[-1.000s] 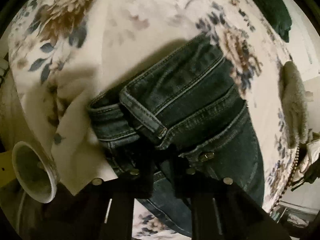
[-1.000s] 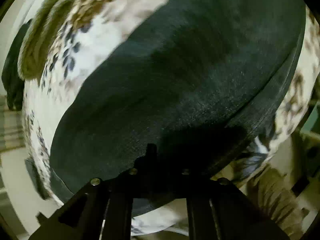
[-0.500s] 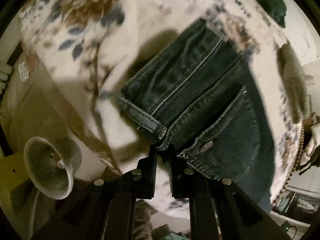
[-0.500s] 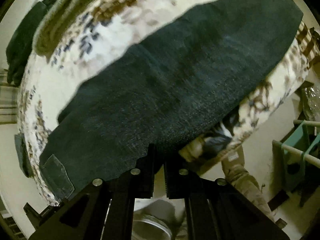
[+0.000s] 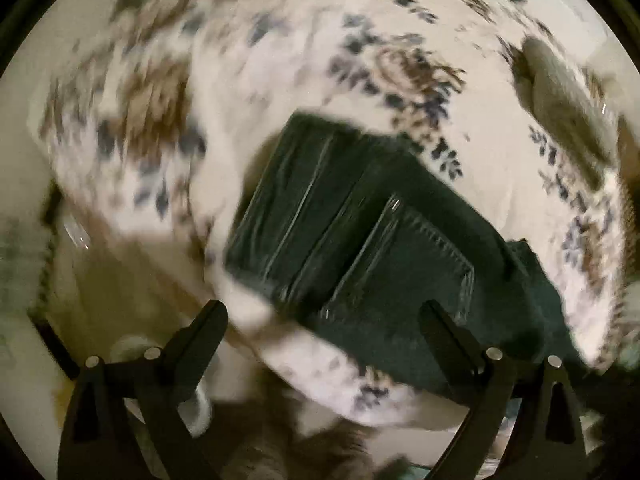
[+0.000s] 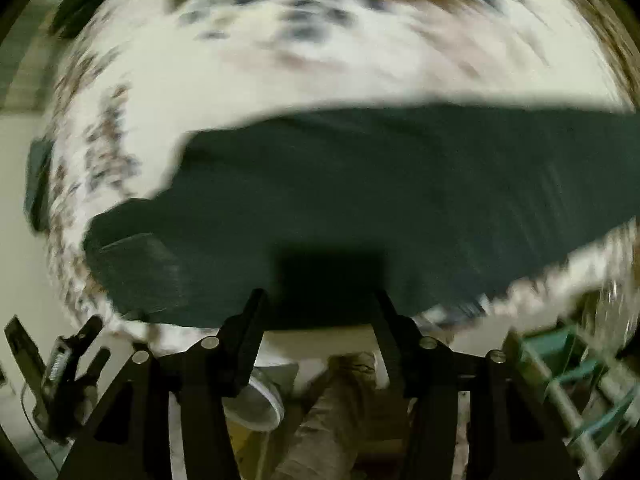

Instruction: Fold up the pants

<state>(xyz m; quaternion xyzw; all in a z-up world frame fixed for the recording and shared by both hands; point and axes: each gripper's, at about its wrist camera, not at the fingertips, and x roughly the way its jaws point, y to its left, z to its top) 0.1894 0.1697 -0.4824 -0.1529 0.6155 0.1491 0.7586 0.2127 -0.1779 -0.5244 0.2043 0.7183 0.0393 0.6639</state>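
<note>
- The pants [image 5: 360, 248], dark denim, lie on a bed covered by a floral bedspread [image 5: 248, 92], white with brown and blue blooms.
- In the left wrist view the waist end of the pants shows as a folded stack, with pale seam lines running along it and a stitched back pocket [image 5: 420, 264] facing up.
- That end sits near the bed edge closest to the camera, with bare bedspread on both sides.
- The left gripper [image 5: 324, 316] has its jaws released, spread wide, with nothing between them; the 2 black fingers [image 5: 200, 336] frame the near edge of the pants without touching the cloth.
- In the right wrist view the pants [image 6: 400, 200] stretch as 1 long dark band across the bedspread [image 6: 280, 60], from lower left to the right edge of the view.
- A pocket [image 6: 140, 256] is faintly visible at the left end of that band.
- The right gripper [image 6: 318, 296] also has its jaws released, spread apart and holding nothing; its fingers [image 6: 244, 332] point toward the near edge of the denim, where a dark shadow falls on the cloth.
- Whether those tips touch the denim cannot be told.
- A grey-beige cloth [image 5: 568, 96] lies on the far right part of the bed, well apart from the pants.
- Below the bed edge a white cup-like object [image 6: 256, 404] shows between the right fingers.
- Both views are smeared by motion blur, so fine detail is lost.
</note>
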